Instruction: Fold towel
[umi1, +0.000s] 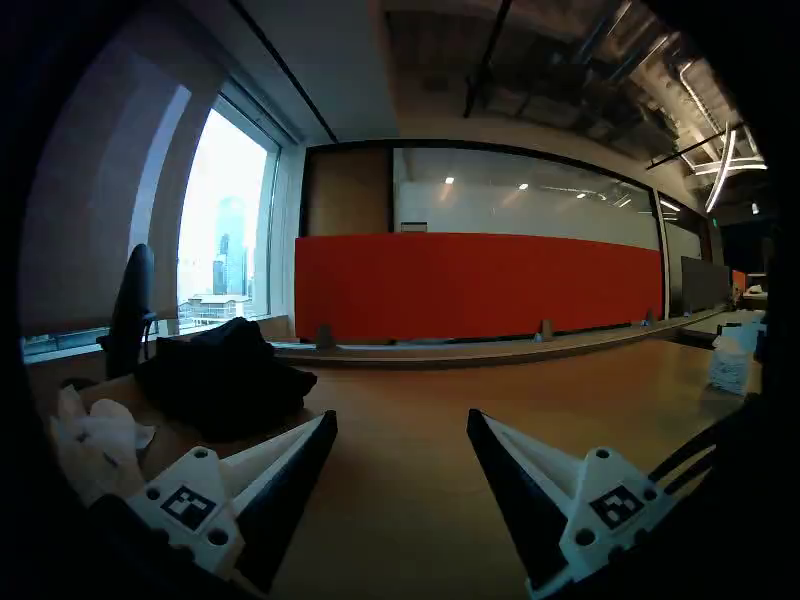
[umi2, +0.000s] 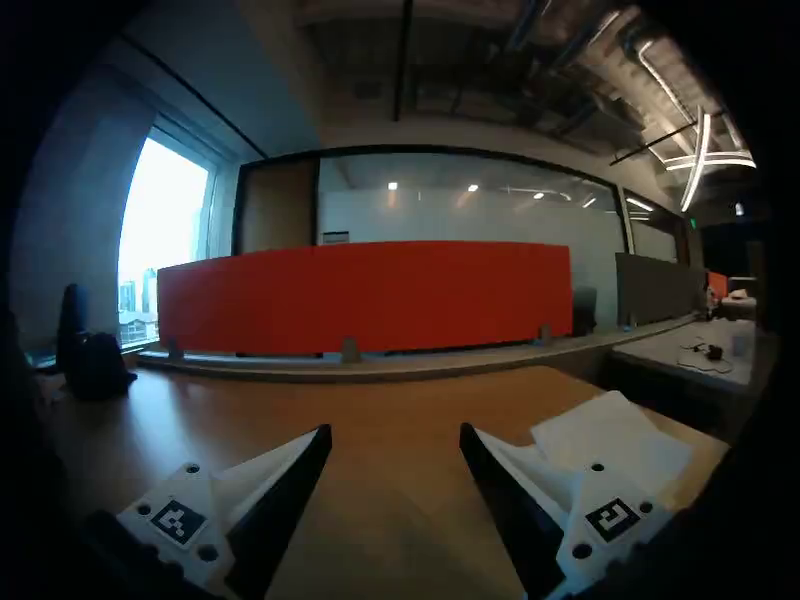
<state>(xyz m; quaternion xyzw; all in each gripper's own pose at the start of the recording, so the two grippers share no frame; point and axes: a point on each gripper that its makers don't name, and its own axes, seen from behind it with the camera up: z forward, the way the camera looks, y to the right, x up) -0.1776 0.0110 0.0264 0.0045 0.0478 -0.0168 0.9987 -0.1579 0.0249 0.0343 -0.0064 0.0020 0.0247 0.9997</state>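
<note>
A white towel (umi2: 612, 440) lies flat on the tabletop (umi2: 400, 400); we judge it soft, light, best pinched at a corner. Our left gripper (umi1: 400, 414) and right gripper (umi2: 394, 428) hold their fingers apart.

towel (umi2: 612, 435): on desk (umi2: 400, 420), right | bag (umi2: 95, 365): on desk, far left | divider (umi2: 370, 295): behind desk

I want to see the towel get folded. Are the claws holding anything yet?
No. The left claw and the right claw are both open and hold nothing.
</note>
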